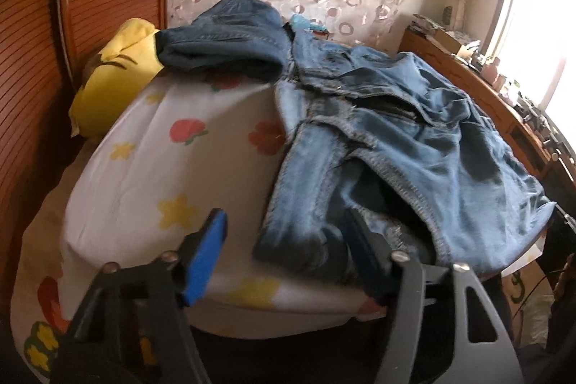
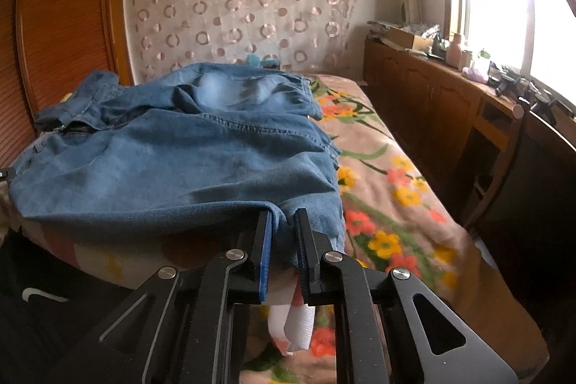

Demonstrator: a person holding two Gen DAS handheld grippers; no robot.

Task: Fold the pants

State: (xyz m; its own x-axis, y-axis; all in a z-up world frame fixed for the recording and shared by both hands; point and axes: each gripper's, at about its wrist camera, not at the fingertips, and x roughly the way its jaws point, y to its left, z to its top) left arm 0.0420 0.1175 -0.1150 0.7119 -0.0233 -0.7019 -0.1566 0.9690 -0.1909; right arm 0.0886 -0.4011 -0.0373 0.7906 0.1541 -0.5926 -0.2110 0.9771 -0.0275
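Barely started: the jeans [image 1: 396,139] are lying crumpled on the bed [image 1: 151,168]. Right gripper [image 2: 282,222] is pinching their near hem, while left gripper [image 1: 284,233] is straddling the near left corner, unclenched

Black hand-held gripper [image 2: 282,222] — blue pads, silver screws

Rumpled blue denim pants [image 2: 172,164] sprawled unfolded across the bed

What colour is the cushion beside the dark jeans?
Yellow cushion, with a dark curved mark; the left wrist view shows it best.
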